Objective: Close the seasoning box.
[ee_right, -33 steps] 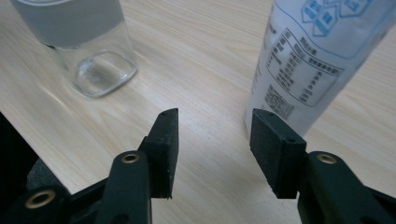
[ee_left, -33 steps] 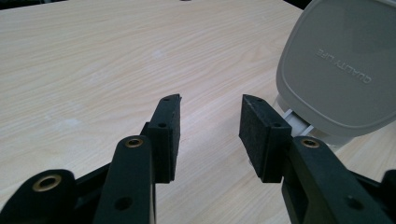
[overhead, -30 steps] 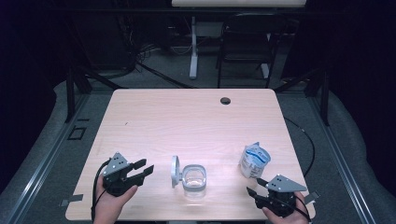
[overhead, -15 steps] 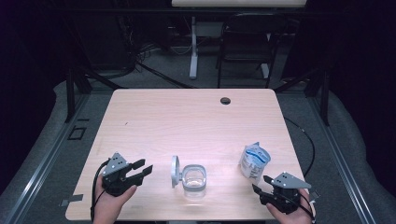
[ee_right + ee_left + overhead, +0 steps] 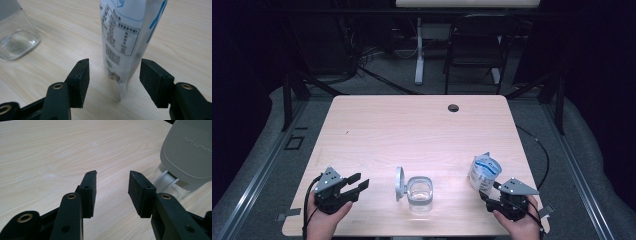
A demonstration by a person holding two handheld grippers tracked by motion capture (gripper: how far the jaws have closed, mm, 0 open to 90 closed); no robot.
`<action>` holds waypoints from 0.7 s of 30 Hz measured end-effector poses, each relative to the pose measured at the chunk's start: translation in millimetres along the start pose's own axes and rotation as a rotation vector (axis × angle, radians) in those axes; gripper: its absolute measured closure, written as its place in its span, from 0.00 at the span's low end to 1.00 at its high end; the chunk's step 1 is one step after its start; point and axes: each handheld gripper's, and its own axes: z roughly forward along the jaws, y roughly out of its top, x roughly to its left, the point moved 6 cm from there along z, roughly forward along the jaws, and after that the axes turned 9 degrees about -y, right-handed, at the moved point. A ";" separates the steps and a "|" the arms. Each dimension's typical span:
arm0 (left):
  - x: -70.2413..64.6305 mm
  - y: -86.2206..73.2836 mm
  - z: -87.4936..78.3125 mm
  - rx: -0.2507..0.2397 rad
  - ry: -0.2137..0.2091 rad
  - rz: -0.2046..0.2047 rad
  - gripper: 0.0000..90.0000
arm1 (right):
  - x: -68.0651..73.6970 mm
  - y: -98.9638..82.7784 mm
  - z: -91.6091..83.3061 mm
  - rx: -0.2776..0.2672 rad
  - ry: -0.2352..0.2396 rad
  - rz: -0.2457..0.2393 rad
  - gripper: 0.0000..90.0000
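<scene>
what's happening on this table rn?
A person holds a tool in each hand at a wooden table. The right tool, its jaws just opening, is lined up on a standing white printed pouch without touching it. The left tool sits open beside a clear jar with its grey hinged lid flipped up.

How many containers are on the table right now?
2: a clear glass jar with its grey lid flipped open, near the front middle, and a white-and-blue pouch standing at front right, just ahead of the right gripper.
</scene>
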 end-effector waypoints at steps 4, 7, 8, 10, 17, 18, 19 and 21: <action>2.1 -3.1 -4.4 0.001 0.011 -0.005 0.65 | -1.3 3.0 4.6 -0.005 -0.004 0.008 0.46; 3.2 -5.1 -6.6 0.003 0.016 -0.007 0.65 | -3.2 5.1 8.5 -0.015 -0.005 0.023 0.46; 3.2 -5.6 -7.0 -0.001 0.019 -0.013 0.65 | -3.6 5.6 10.0 -0.019 -0.005 0.028 0.46; 3.8 -6.6 -8.5 0.004 0.023 -0.011 0.65 | -4.4 6.0 12.1 -0.018 -0.010 0.024 0.46; 5.3 -9.6 -11.3 0.005 0.030 -0.017 0.65 | -4.3 6.8 21.1 -0.028 -0.021 0.025 0.46; 5.4 -9.8 -11.7 0.005 0.031 -0.018 0.65 | -4.1 7.0 22.2 -0.032 -0.023 0.021 0.46; 5.5 -9.9 -12.0 0.005 0.032 -0.019 0.65 | -4.2 7.1 23.3 -0.032 -0.027 0.015 0.46; 6.0 -10.3 -12.4 0.004 0.032 -0.021 0.65 | -3.4 7.3 25.5 -0.036 -0.030 0.014 0.45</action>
